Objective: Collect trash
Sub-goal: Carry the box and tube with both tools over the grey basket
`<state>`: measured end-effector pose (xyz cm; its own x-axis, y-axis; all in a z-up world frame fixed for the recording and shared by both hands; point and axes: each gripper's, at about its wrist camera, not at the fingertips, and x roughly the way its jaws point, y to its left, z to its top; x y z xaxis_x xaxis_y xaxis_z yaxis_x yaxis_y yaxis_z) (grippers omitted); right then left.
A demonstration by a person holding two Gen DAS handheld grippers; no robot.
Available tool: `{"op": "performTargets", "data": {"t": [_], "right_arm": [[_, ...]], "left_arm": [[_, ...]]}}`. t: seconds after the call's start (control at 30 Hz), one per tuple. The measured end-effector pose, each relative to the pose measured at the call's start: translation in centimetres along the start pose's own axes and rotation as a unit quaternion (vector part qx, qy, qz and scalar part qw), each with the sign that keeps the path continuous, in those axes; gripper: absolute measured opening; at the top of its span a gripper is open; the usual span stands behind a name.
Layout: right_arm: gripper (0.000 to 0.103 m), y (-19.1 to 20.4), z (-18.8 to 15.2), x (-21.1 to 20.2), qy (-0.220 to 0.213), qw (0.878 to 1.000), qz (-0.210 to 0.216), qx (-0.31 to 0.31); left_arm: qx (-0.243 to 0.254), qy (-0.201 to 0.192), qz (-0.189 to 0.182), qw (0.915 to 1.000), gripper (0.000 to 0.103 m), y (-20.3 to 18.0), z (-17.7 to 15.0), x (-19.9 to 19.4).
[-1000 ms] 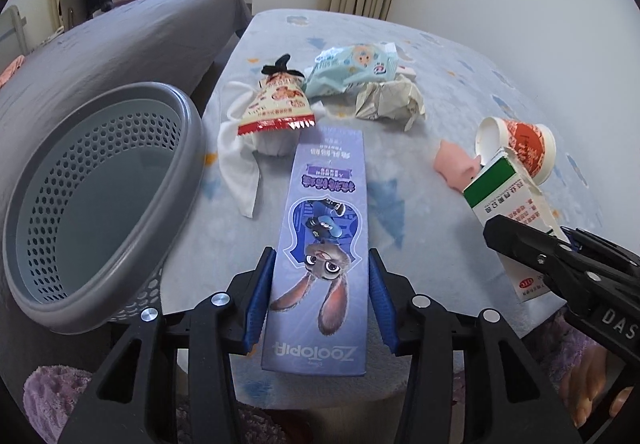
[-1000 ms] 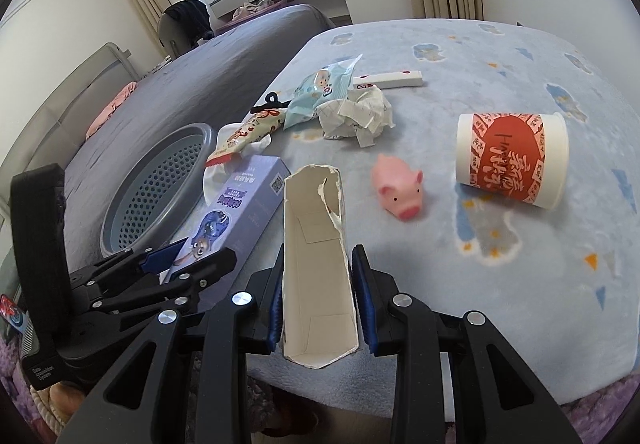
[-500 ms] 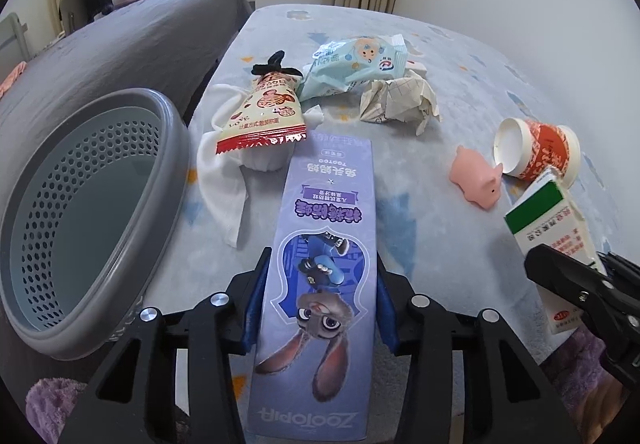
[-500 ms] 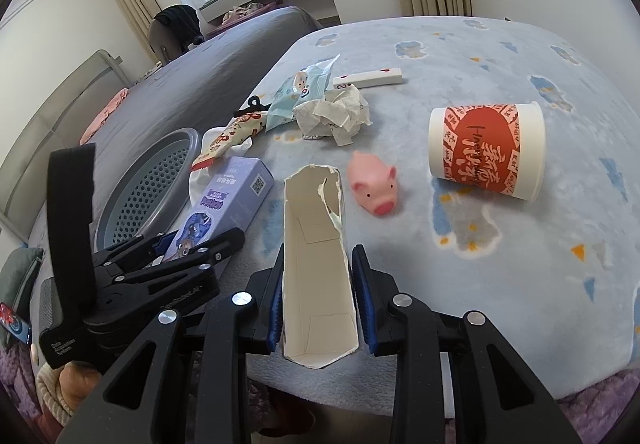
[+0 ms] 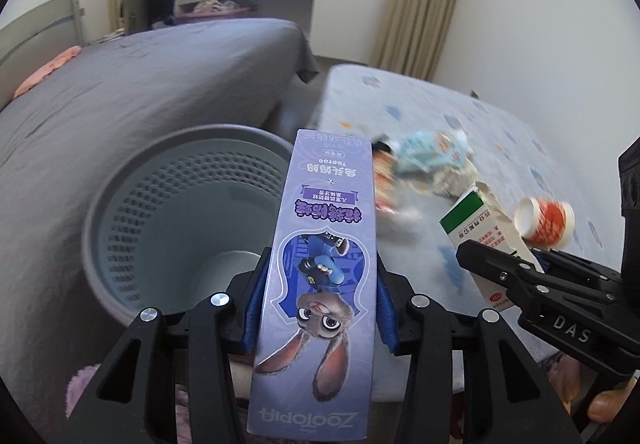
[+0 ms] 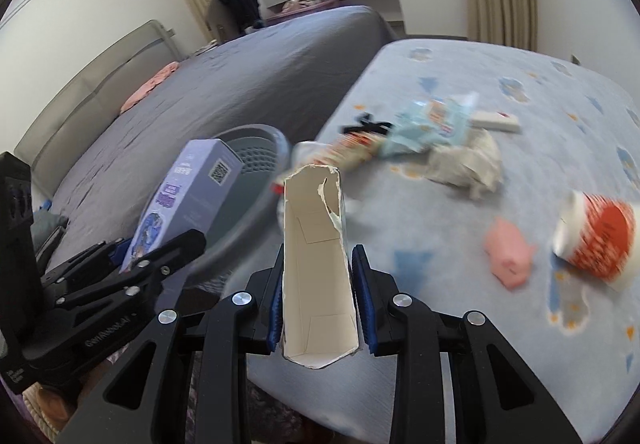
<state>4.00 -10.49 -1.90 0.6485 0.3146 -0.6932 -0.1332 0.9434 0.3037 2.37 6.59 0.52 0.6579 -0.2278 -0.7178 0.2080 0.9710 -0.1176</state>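
While the left gripper clamps a glossy purple carton beside the perforated grey plastic basket, the right gripper pinches a torn white cardboard box.

Long purple cartoon-rabbit carton and torn-open white cardboard box, each clamped between blue pads, raised near round grey perforated plastic basket.

The toothpaste box is lilac with a cartoon rabbit print, and the torn carton shows a cream inside with green and white outside. The basket is grey with a perforated wall, the cup red-orange and white, the counter pale blue with small blue and orange shapes.
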Motion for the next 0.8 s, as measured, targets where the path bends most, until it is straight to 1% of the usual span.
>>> {"op": "performTargets", "data": {"t": [0.13, 0.37, 0.47, 0.7, 0.8], "right_arm": [[0.03, 3.1, 1.4, 1.8, 0.005, 0.999, 0.021, -0.028], [0.03, 7.3, 3.3, 5.7, 0.023, 0.996, 0.05, -0.063], [0.03, 8.4, 4.1, 7.2, 0.027, 0.995, 0.056, -0.072], [0.03, 9.7, 5.5, 10.4, 0.043, 0.994, 0.065, -0.08], [0.03, 10.3, 5.6, 11.6, 0.052, 0.993, 0.064, -0.086]], "left_arm": [[-0.024, -0.016, 0.03, 0.9991, 0.044, 3.6, 0.8, -0.4], [-0.052, -0.001, 0.071, 0.9961, 0.044, 8.6, 0.6, 1.3], [-0.059, 0.004, 0.085, 0.9946, 0.045, 9.9, 0.6, 1.9], [-0.077, 0.015, 0.098, 0.9921, 0.045, 11.9, 0.6, 3.1], [-0.084, 0.014, 0.103, 0.991, 0.045, 12.6, 0.7, 3.5]]}}
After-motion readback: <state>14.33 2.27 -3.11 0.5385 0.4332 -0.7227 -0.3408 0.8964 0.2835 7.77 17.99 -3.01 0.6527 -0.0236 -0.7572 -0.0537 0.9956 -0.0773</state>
